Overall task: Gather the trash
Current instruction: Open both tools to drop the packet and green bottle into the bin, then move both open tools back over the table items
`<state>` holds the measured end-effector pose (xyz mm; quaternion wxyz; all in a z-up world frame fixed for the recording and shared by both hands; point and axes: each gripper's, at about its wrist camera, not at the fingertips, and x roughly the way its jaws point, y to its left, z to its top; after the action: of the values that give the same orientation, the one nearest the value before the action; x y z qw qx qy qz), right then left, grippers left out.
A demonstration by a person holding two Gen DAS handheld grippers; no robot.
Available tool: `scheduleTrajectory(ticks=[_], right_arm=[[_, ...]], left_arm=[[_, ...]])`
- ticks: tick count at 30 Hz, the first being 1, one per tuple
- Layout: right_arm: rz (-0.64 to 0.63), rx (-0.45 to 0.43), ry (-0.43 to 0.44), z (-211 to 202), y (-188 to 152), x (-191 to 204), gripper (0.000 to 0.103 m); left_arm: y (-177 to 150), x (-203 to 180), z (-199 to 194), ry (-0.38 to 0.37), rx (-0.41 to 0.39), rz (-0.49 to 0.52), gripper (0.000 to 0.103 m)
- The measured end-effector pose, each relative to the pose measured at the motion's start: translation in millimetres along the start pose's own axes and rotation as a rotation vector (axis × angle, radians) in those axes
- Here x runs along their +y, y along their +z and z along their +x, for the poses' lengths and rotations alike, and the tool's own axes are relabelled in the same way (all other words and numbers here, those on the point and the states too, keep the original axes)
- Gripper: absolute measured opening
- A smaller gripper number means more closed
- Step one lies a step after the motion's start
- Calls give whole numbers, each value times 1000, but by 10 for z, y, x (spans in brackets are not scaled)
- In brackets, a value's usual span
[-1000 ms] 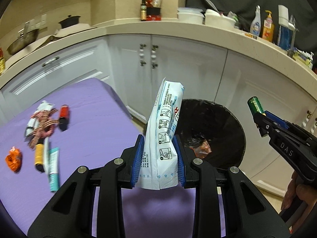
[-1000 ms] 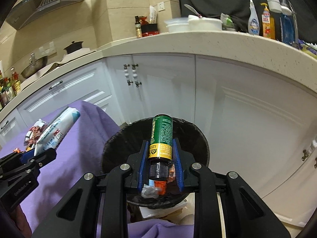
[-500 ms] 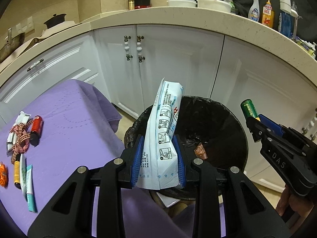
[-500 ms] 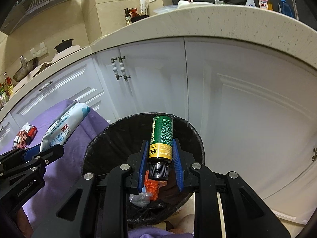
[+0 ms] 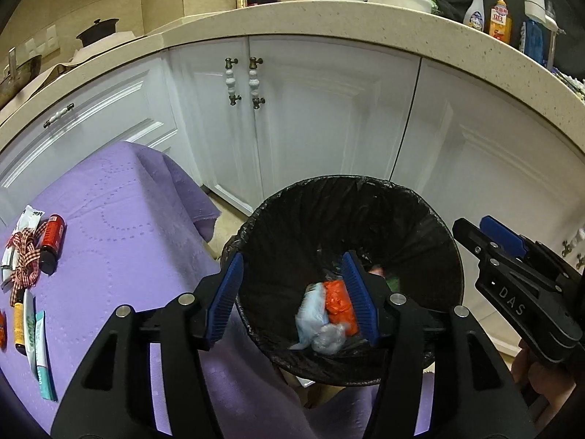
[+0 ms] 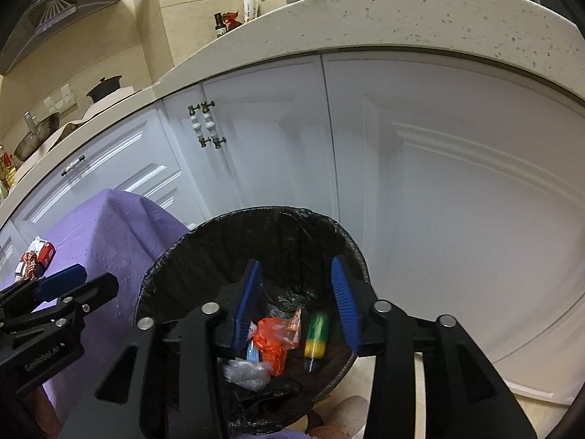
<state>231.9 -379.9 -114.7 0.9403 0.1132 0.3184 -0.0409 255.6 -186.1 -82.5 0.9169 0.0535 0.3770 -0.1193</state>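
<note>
A bin with a black liner [image 5: 431, 226] [image 6: 175, 256] stands on the floor beside the purple-covered table [image 5: 120, 226]. My left gripper [image 5: 292, 285] is open and empty over the bin's near left rim. My right gripper [image 6: 296, 292] is open and empty over the bin. Inside the bin lie the pale blue wipes pack [image 5: 310, 314], an orange wrapper [image 5: 338, 303] [image 6: 270, 344], clear plastic [image 6: 245, 369] and the green and yellow bottle [image 6: 316, 334], which looks blurred. More trash lies on the table's left: a red tube [image 5: 53, 234], a checked ribbon [image 5: 23, 259], and a teal tube [image 5: 40, 347].
White cabinet doors [image 5: 321, 117] [image 6: 438, 183] curve behind the bin under a speckled counter [image 5: 365, 18] with bottles and bowls. The right gripper's body [image 5: 526, 292] shows at the bin's right side, the left gripper's body [image 6: 47, 311] at its left.
Both grippers opened over the bin. The wipes pack dropped from the left one and the green bottle from the right one; both now lie in the bin.
</note>
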Motion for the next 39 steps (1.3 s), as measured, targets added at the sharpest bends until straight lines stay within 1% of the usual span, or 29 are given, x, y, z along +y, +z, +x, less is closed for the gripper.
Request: scheduleTrajectory(ticks=[8, 17, 23, 26, 33, 39], right_arm=[[-11, -18, 8, -129, 55, 133, 46], [-43, -32, 54, -282, 52, 477, 48], [-91, -28, 119, -361, -3, 900, 48], [-119, -24, 153, -388, -46, 1101, 49], [-208, -8, 242, -450, -197, 1715, 49], [-279, 4, 304, -497, -313, 2149, 49]], left_arm=[[-27, 177, -192, 14, -24, -32, 56], [-174, 610, -612, 69, -65, -99, 56], [-366, 1008, -905, 136, -85, -157, 56], [-487, 1217, -1037, 177, -86, -185, 56], [-813, 1793, -1343, 280, -80, -269, 56], [-1051, 2214, -1574, 353, -83, -342, 56]])
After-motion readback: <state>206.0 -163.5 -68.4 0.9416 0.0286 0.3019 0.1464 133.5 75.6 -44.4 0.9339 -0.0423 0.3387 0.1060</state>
